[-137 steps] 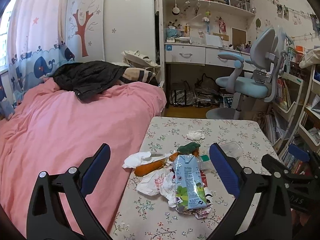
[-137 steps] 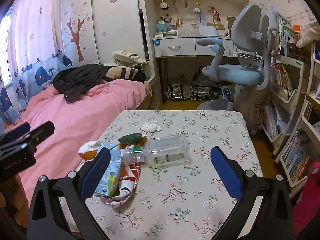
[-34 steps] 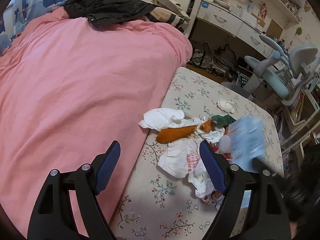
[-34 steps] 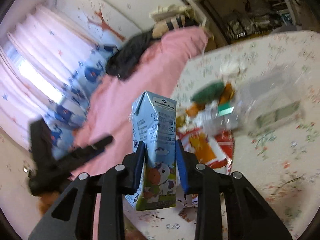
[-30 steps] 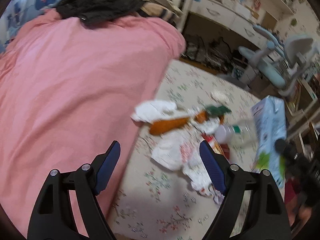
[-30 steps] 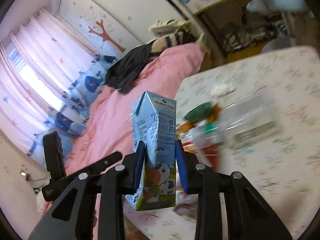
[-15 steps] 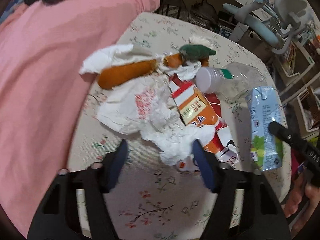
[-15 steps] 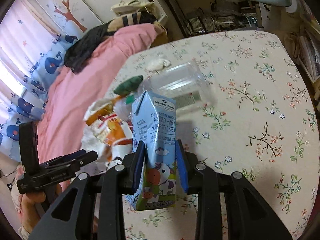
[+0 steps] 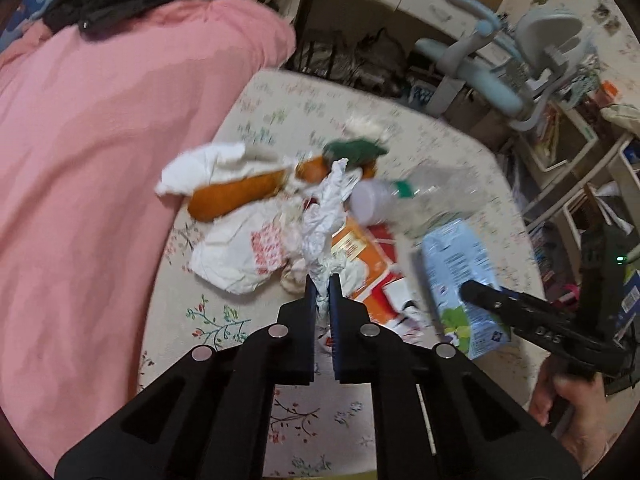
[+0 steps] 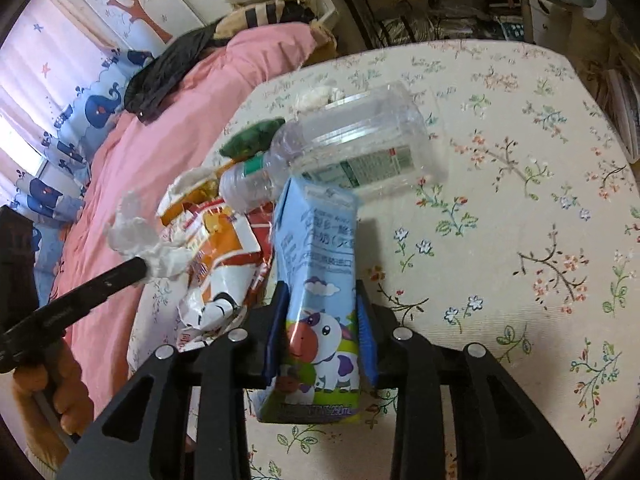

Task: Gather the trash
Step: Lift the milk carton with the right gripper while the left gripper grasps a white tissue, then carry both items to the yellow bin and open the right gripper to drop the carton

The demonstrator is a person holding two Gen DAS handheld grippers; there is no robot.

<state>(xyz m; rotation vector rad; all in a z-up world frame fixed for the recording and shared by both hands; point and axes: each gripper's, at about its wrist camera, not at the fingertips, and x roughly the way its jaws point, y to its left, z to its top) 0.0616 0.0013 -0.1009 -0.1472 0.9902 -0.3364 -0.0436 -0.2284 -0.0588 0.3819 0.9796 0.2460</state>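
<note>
My left gripper is shut on a crumpled white paper, which stands up from its fingertips over the trash pile. In the right wrist view the same paper hangs off the table at the left gripper's tip. My right gripper is shut on a blue milk carton with a cow print, held upright just above the floral table. On the table lie a clear plastic bottle, an orange-red wrapper, a white printed bag, an orange carrot-shaped thing and a green scrap.
A pink bed runs along the table's left edge. A light-blue swivel chair and crowded shelves stand past the far right corner. A small white wad lies near the far edge. The table's right half bears only its cloth.
The left gripper's jaws have closed on the crumpled white paper after moving in over the pile. The right gripper has sunk toward the table and tipped down, carton still held.
</note>
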